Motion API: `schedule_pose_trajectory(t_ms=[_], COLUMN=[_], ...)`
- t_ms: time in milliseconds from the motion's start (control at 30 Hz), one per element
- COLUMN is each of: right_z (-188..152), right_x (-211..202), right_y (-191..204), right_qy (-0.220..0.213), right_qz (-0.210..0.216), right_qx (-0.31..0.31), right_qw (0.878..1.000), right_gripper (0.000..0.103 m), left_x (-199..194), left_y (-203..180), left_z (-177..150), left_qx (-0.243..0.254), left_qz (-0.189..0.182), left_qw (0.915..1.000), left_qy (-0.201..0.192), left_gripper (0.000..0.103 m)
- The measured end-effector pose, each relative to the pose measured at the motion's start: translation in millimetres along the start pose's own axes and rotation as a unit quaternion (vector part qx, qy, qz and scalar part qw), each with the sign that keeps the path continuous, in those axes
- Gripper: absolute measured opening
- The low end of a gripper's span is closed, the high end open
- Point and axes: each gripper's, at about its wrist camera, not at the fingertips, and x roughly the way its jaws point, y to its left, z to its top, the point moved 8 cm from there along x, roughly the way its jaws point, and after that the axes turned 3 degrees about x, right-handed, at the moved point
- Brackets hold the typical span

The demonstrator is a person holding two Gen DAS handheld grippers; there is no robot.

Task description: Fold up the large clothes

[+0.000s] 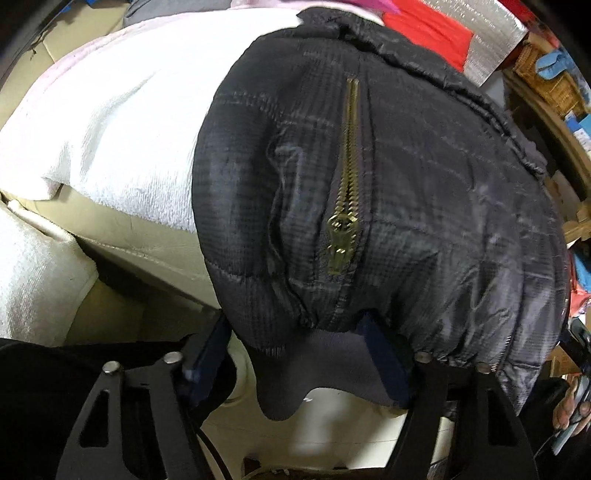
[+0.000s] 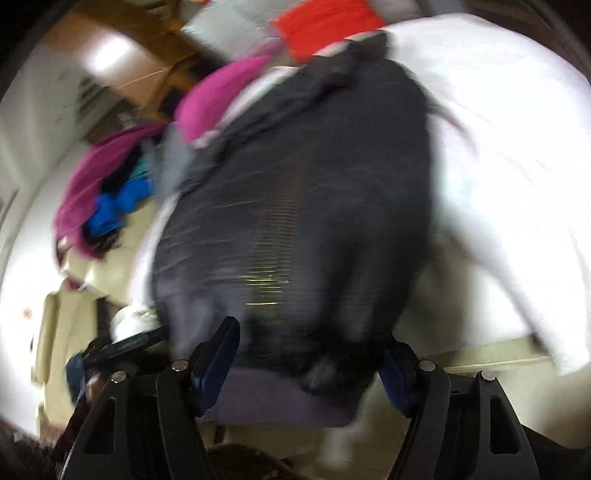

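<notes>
A dark padded jacket with a brass zipper lies on a white towel-covered surface. Its near hem hangs over the edge. My left gripper is open, its blue-padded fingers either side of the jacket's ribbed hem. In the right wrist view, which is motion-blurred, the same jacket fills the middle. My right gripper is open with the hem between its fingers.
A red cloth lies beyond the jacket, also in the right wrist view. Magenta and blue clothes are piled at the left. Shelves with clutter stand at the right. A cream sofa edge is below the towel.
</notes>
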Motion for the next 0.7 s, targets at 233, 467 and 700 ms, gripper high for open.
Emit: schedule_pose_trajectory(t_ms=[233,467,700], right_z=[-6.0,-34.8,-30.5], right_x=[-0.9,21.7,45.3], right_y=[-19.8,-40.8,-30.5], right_qy=[0.018,0.101,0.103], right_qz=[-0.028,-0.108,-0.081], right_qx=[0.011,-0.027,-0.024], right_qw=[0.999,0.989,0.991], right_gripper=[0.074,0.078,0.077], left_x=[-8.7,6.8,7.8], left_y=[8.0,8.3,2.0], left_z=[1.0,0.2,-2.1], left_qx=[0.001,0.001,-0.002], left_qz=[0.002,0.005,-0.017], left_qw=[1.0000,0.9996,0.9997], left_qy=[0.005,0.027,0.015], left_gripper=[0.066,0.077,0.045])
